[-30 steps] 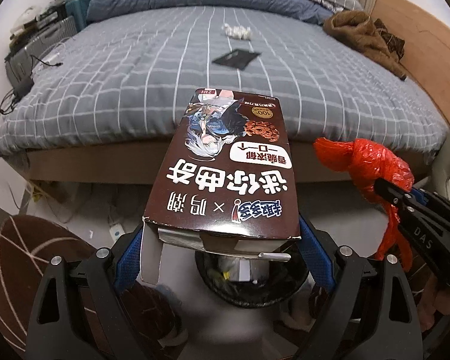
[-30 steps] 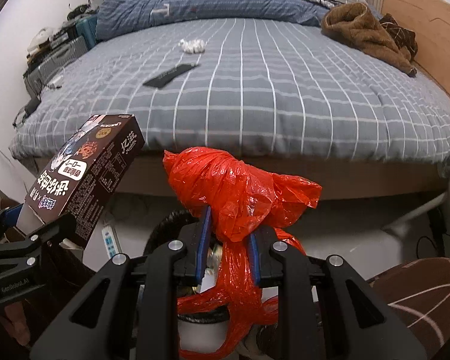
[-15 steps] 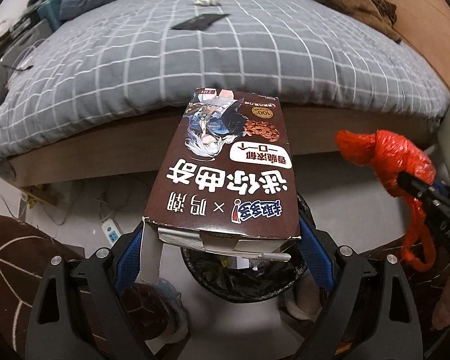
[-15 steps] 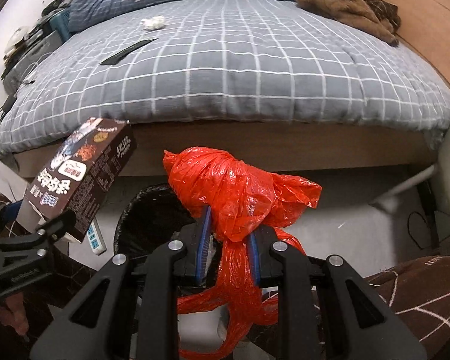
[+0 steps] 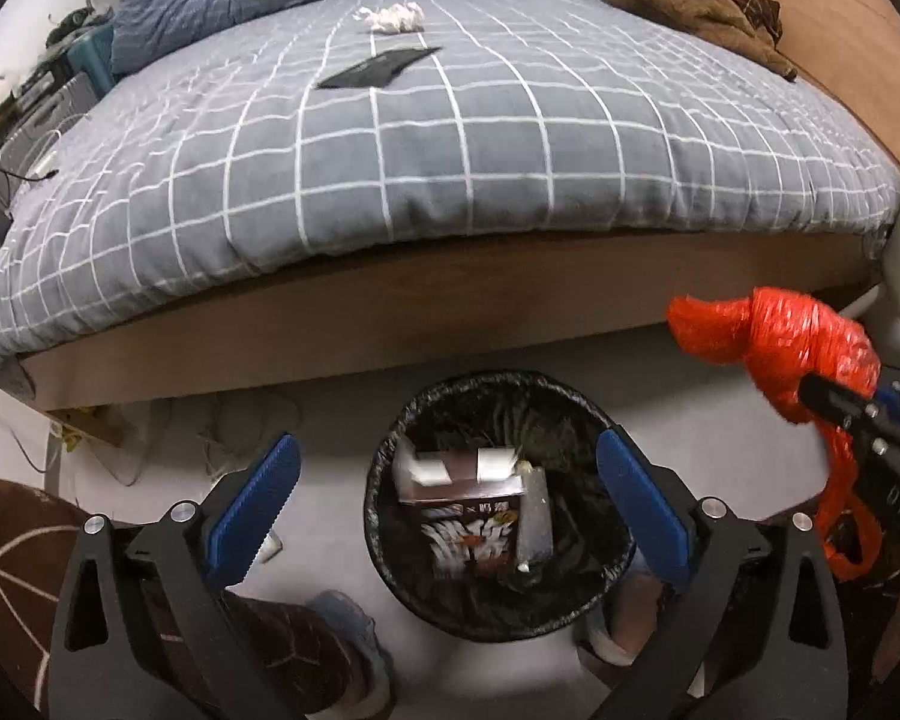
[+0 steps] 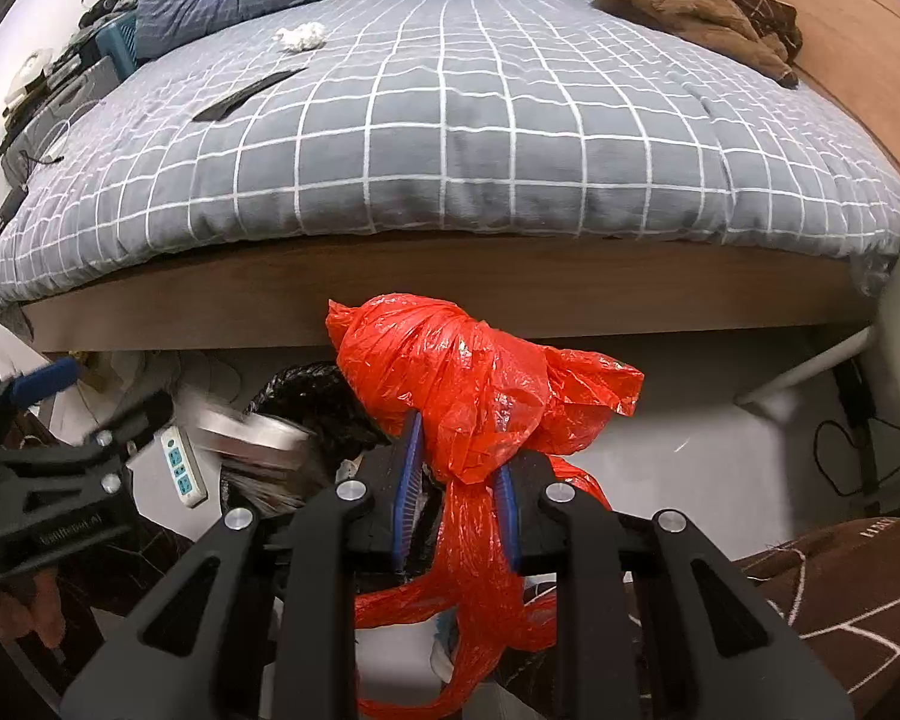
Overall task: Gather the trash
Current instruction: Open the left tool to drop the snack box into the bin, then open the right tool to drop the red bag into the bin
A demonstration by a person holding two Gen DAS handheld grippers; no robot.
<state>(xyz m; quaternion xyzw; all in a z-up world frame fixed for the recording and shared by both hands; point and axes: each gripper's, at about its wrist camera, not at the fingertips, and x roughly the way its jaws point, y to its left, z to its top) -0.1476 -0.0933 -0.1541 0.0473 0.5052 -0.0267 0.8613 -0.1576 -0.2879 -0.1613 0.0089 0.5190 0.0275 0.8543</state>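
Left tongs (image 5: 444,480) opening, nothing between them, above the black-lined bin (image 5: 594,426) on the floor by the bed's (image 5: 450,144) foot edge — brown snack box (image 5: 468,516) inside it — right tongs (image 6: 456,504) clamped on red plastic bag (image 6: 450,372).

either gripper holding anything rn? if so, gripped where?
Right gripper is shut on the knotted red plastic bag, pinching the narrow neck just below the bunched knot. Left gripper, jaws opening, holds nothing; the brown snack box lies in the black-lined bin.
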